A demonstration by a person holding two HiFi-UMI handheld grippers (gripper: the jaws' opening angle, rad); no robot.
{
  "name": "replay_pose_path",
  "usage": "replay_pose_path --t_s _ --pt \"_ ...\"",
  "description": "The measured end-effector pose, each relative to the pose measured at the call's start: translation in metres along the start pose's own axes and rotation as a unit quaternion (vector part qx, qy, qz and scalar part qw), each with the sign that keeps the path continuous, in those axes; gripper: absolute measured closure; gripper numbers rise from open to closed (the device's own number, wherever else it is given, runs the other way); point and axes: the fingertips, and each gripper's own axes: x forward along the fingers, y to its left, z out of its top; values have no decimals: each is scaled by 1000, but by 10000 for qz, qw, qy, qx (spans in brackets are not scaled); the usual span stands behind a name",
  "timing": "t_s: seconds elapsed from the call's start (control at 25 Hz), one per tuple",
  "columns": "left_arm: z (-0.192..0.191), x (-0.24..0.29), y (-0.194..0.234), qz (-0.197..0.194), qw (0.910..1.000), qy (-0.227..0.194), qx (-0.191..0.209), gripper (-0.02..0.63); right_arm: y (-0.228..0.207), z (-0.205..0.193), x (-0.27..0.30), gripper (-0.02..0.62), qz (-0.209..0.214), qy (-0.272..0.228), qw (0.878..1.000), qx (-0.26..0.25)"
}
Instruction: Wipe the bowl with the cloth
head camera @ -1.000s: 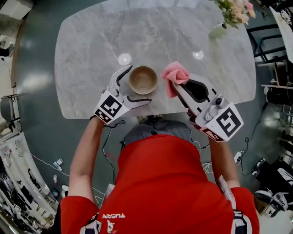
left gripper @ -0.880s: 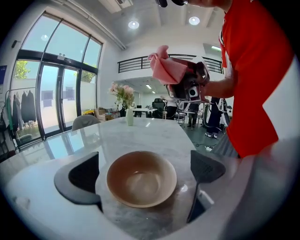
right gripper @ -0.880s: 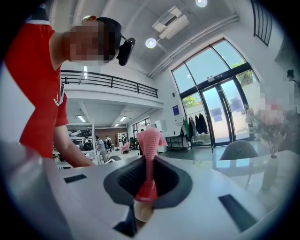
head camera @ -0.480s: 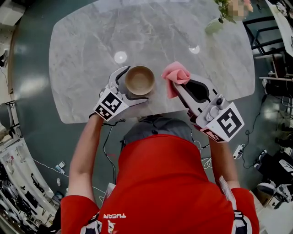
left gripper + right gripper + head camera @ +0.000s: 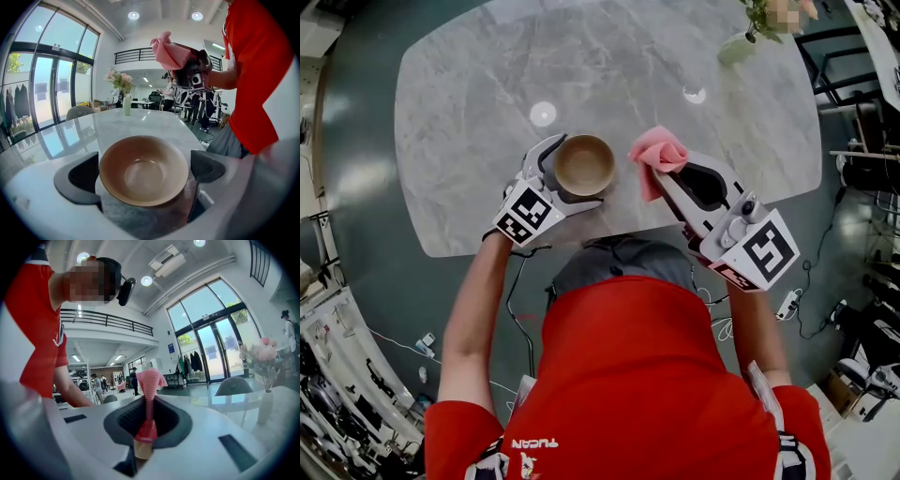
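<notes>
- My left gripper (image 5: 579,170) has its jaws drawn in around the bowl (image 5: 584,164). In the left gripper view, a dark pad sits against the rim on each side, so I read it as gripping the bowl (image 5: 144,171).
- The bowl is tan and round, and it stands upright on the marble table (image 5: 478,94) close to the near edge. Its inside shows only the smooth glazed surface with a soft shine at the bottom.
- My right gripper (image 5: 661,178) has its jaws pressed together on the pink cloth (image 5: 658,155). In the right gripper view, a thin neck of the cloth (image 5: 151,380) is pinched between the jaws, and the rest bunches out loosely beyond the tips.
- The cloth hangs just right of the bowl and apart from it. From the left gripper view, it is raised well above the table top.
- At the far right corner of the table stands a pale vase (image 5: 739,52) holding pink and white flowers (image 5: 119,79). It is well apart from both grippers.
- My red shirt (image 5: 647,375) fills the near part of the head view, with both forearms reaching out to the table edge.
</notes>
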Motion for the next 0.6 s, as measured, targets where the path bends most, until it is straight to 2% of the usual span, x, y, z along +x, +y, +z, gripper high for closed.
replay_pose_path --t_s 0.4,0.6 --pt "-2 6 1 -69 9999 113 70 20 -5 -11 5 574 -9 128 9999 61" --pt "-3 5 3 -38 9999 144 42 21 -6 -19 15 574 84 329 9994 -82"
